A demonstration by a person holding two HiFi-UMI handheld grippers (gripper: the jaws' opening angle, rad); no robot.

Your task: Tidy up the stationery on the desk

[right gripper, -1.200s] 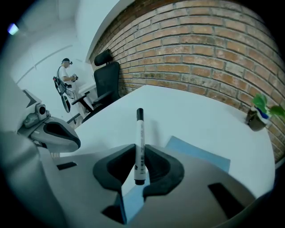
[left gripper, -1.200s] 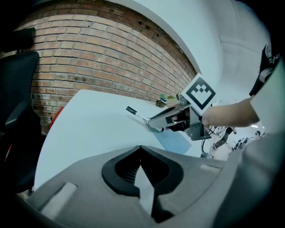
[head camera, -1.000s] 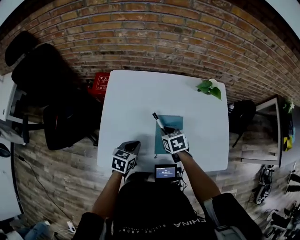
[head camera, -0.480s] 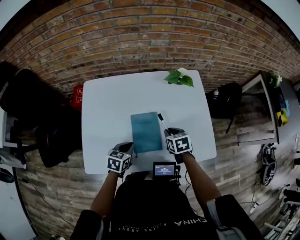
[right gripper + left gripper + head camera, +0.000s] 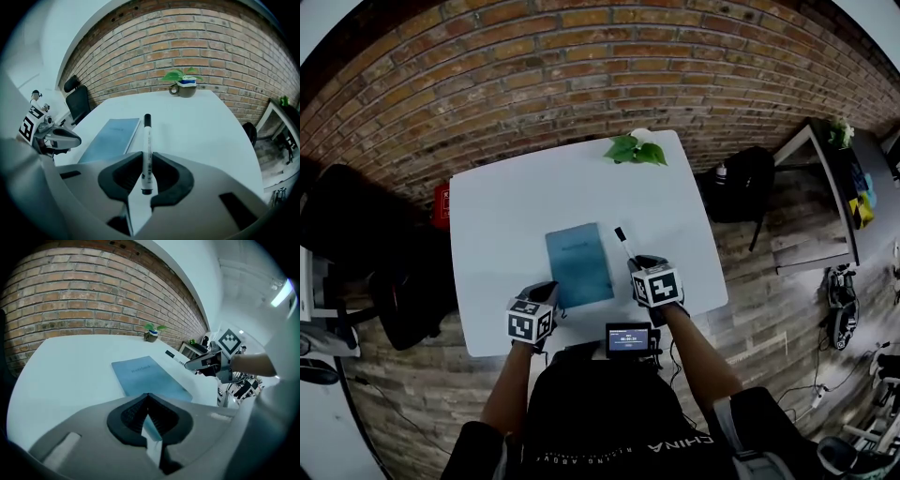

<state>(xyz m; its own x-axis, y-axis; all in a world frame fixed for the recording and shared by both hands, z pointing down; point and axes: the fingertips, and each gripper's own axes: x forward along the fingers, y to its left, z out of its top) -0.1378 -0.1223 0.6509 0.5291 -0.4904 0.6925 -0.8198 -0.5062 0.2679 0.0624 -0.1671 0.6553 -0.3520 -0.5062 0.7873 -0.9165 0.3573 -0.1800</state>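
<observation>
Right gripper is clamped on a white marker pen with black cap, cap end pointed at the brick wall. Left gripper is pinched on the near corner of a thin blue notebook, laid flat on the white desk between both grippers. A potted green plant is set at the far edge, well apart.

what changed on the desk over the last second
The right tongs carried the pen off the notebook to its right side. The left tongs moved in to the notebook's near corner and now seem shut on it. The pen stayed gripped; the plant stayed put.
</observation>
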